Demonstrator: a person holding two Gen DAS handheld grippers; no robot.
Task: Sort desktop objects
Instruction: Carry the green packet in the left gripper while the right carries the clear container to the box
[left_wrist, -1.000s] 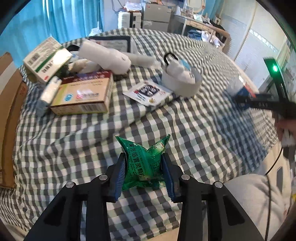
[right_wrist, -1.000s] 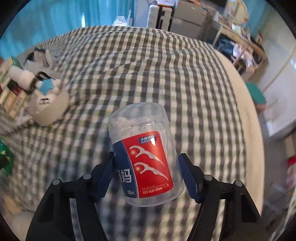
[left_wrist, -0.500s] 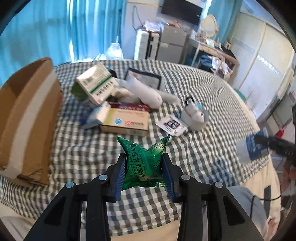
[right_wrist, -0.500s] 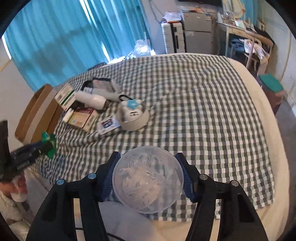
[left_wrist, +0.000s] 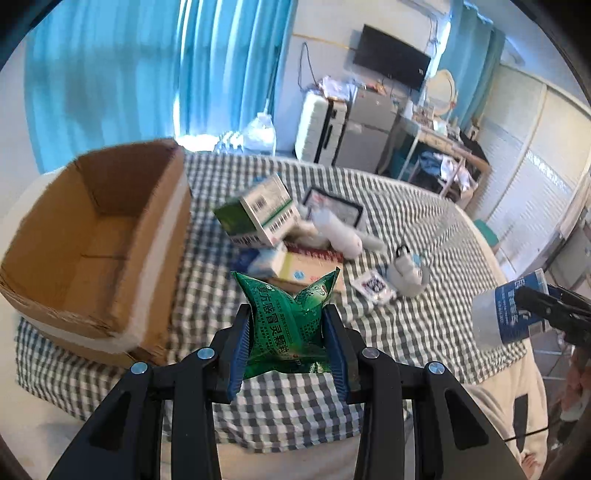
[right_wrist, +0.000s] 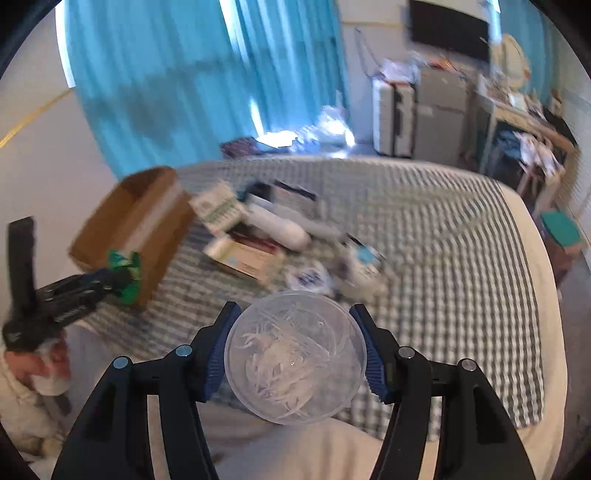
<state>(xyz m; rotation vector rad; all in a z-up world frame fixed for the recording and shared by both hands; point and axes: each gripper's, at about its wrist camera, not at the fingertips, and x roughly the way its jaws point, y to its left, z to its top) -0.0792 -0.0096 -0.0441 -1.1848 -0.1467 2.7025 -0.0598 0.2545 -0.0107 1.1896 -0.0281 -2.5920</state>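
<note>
So right now I've got both grippers loaded and held up off the checkered cloth. The left gripper (left_wrist: 288, 332) is pinching a green sachet (left_wrist: 286, 325), blue pads squashed into its sides so the two top corners flare out like ears. The right gripper (right_wrist: 295, 354) is clamped around a clear floss-pick tub (right_wrist: 295, 356), and I'm looking straight down onto its round end, so its long axis runs pretty much along the fingers, away from the camera.

The thing everything hinges on is the cardboard box (left_wrist: 92, 251). It's open on top, sitting at the left edge of the cloth. From the left wrist view the box is forward and to the left of the sachet, close by. From the right wrist view the same box (right_wrist: 136, 229) is way off to the left, well apart from the tub, with the left gripper (right_wrist: 122, 282) hanging right in front of its near corner.

So my read: the left hand is clearly nearer, and it should swing up and left over the box rim and drop first. The right would have to cross the whole pile of medicine boxes (left_wrist: 258, 218) sitting just right of the cardboard box to get there.
</note>
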